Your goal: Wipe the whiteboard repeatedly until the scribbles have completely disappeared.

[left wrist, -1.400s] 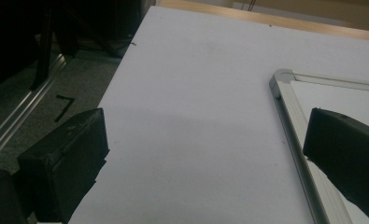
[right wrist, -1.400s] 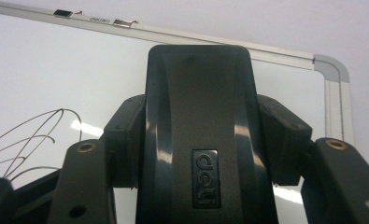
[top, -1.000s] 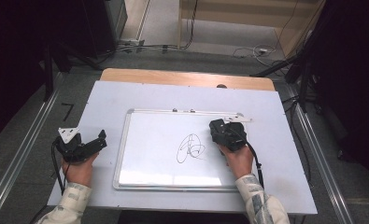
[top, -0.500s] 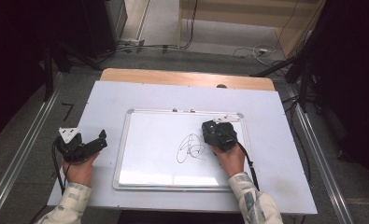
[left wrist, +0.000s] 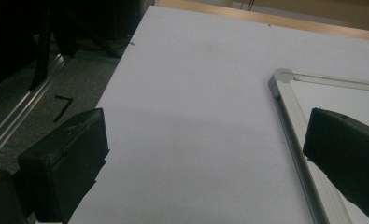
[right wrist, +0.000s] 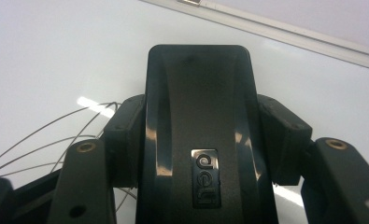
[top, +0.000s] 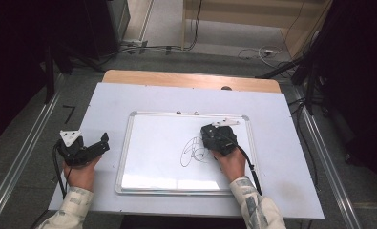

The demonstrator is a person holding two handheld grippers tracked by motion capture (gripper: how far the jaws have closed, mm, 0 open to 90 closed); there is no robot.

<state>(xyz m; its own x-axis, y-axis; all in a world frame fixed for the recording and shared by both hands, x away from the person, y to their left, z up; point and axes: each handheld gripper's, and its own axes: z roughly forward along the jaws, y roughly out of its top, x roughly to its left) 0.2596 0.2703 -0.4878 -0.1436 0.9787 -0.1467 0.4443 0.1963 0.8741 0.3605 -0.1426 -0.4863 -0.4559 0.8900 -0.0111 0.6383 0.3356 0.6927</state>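
Right gripper (right wrist: 198, 140): jaws closed from both sides on a black whiteboard eraser (right wrist: 198, 107), its glossy back bearing an embossed logo; pads press its two long flanks. The eraser sits face-down on the whiteboard (top: 152, 143), at the right edge of a black scribble (top: 194, 151) of looping marker lines. In the right gripper view the loops run out to the left from under the left jaw. In the high view the gripper (top: 218, 138) stands in the board's upper right part, the hand (top: 231, 163) behind it, a cable trailing toward the near edge.

Left gripper (left wrist: 201, 154): jaws wide apart, nothing between them. One jaw lies over bare table, the other over the whiteboard's aluminium frame near its rounded corner. In the high view it (top: 98, 145) rests on the table just left of the board, grey three-cornered plate on top.

Whiteboard: lies flat, middle of the white table (top: 281, 124), long side toward the person.

Table: white sheet over a wooden top, with a strip of wood visible at the far edge.
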